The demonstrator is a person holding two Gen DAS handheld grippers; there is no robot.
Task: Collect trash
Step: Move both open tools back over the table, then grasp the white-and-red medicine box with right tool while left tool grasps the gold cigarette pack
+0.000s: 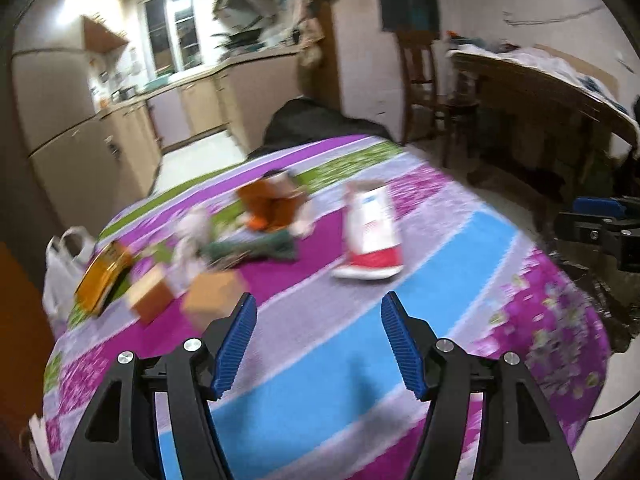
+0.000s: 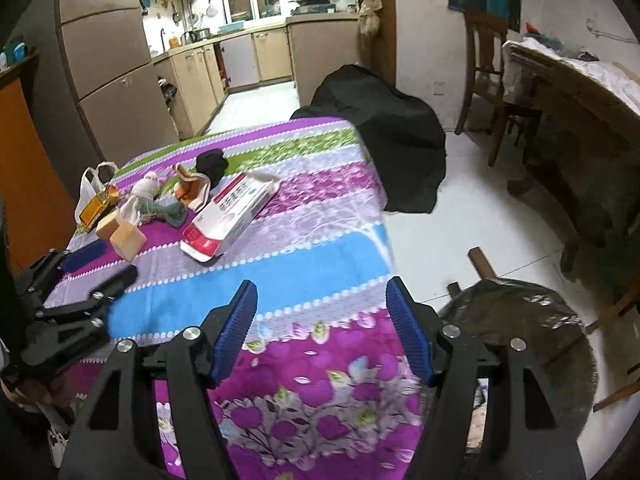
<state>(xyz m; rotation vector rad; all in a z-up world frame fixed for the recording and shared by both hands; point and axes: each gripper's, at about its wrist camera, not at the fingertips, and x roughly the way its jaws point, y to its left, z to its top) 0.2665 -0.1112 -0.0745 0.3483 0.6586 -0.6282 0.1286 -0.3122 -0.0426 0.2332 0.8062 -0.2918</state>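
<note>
A: Hovering both claws over the near half of the table [image 2: 320, 256]; your left claw [image 1: 318, 344] is spread wide with nothing between the pads, right claw [image 2: 322, 332] the same; agree?

B: Agree; both empty and gaping. Trash sits in a cluster at the far left of the table: red-and-white carton [image 2: 232, 216] lying flat and nearest to you, two tan boxes [image 2: 122, 234] left of it, a white wad [image 2: 140, 196], green rag [image 2: 170, 210], orange wrapper [image 2: 190, 190], black lump [image 2: 212, 166], yellow packet [image 2: 96, 208] right at the left edge beside a white plastic bag [image 2: 90, 188].

A: Risks for you?

B: Left view is motion-blurred, so you look to be moving fast; coming in like that you could shove the carton into the pile instead of straddling it. It's wide and light; pinch across the flat face and it likely slips or crumples; take a narrow side. The yellow packet and tan boxes sit close to the left edge; a nudge sends them off.

A: Claws clashing?

B: Possible; your left claw [image 2: 76, 300] shows just left of the right one, both facing the same pile; send one at a time.

A: Room?

B: Near half of the cloth is bare, so a clear approach lane. Right edge drops to open floor; a lined bin [image 2: 520, 320] stands below the near right corner, I'd guess the drop target; the black heap [image 2: 384, 128] is past the far end.
</note>
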